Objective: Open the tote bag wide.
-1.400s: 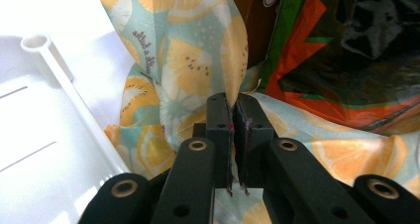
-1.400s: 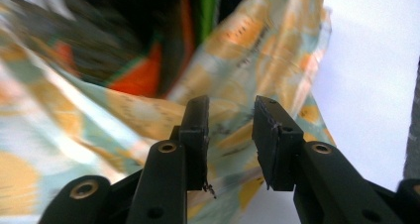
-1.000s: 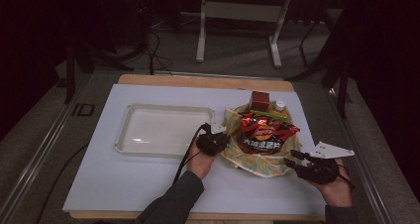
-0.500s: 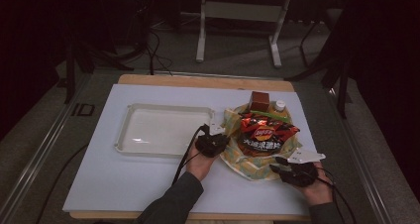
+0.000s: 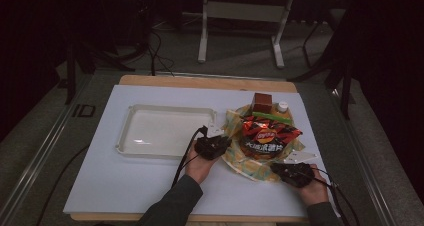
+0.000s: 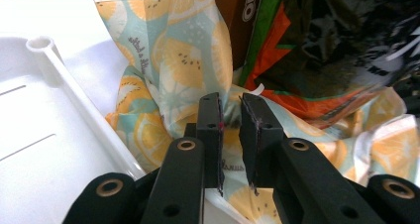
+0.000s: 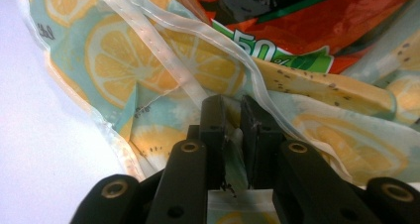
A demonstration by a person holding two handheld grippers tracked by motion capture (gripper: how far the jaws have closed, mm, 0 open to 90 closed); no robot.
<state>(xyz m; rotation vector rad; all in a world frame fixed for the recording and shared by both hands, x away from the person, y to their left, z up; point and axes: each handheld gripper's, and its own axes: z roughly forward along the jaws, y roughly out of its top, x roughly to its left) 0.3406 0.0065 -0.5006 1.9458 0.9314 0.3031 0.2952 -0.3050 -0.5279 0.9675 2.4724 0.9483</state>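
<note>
On the white table sheet [image 5: 125, 186], beside the clear plastic tray [image 5: 165, 131], your lemon-print plastic bag [image 5: 250, 163] lies full of snacks, its rim pinched by your left gripper [image 5: 216, 145], while your right gripper [image 5: 289, 171] has just closed on the near rim, apparently to spread the mouth.

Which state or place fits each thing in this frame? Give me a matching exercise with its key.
Things:
1. lemon-print bag
2. white tray
3. red crisp packet
4. brown box

Places or states:
A. bare, at the left of the bag
B. pinched at two edges by the left hand-held gripper and the right hand-held gripper
C. upright at the far side of the bag
D. lying in the open bag

Pairs: 1-B, 2-A, 3-D, 4-C
</note>
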